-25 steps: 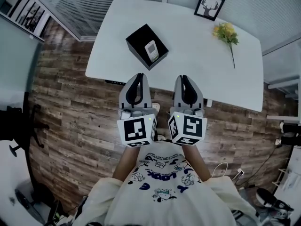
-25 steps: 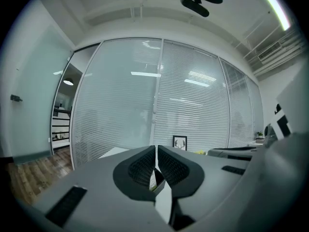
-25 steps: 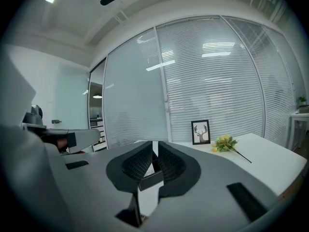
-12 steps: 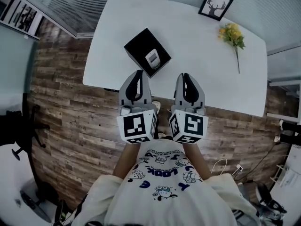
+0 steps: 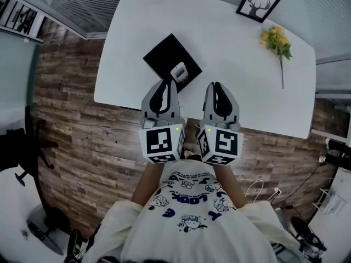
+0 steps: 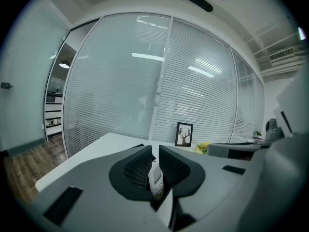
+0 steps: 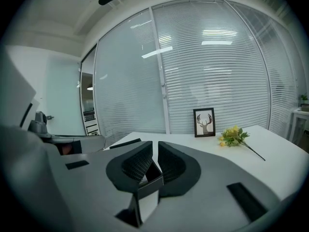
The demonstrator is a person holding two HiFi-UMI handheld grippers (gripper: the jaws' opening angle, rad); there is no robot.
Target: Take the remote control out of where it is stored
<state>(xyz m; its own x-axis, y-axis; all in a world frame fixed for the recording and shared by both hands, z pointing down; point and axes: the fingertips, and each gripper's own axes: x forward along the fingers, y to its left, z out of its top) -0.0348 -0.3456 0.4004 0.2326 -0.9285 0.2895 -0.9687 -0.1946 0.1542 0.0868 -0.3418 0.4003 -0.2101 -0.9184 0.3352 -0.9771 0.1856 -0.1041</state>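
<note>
A white remote control [image 5: 179, 72] lies in an open black box [image 5: 164, 59] near the front edge of the white table [image 5: 236, 48]. Both grippers are held side by side in front of the table. My left gripper [image 5: 164, 84] points at the box, with its tips just short of it. Its jaws stand almost together and are just opening, with nothing between them. Through their narrow gap the left gripper view [image 6: 155, 151] shows the remote [image 6: 155, 179] beyond. My right gripper [image 5: 218, 86] is shut and empty, and the box corner [image 7: 147, 178] shows below its jaws [image 7: 155, 153].
A framed deer picture [image 5: 257, 3] stands at the table's far right, with a sprig of yellow flowers [image 5: 278, 41] near it. Glass walls with blinds run behind the table. Wooden floor lies below me, and a dark chair base [image 5: 16, 152] is at the left.
Both grippers have moved forward toward the table. The left gripper's tips now reach the table's front edge, close to the black box.
</note>
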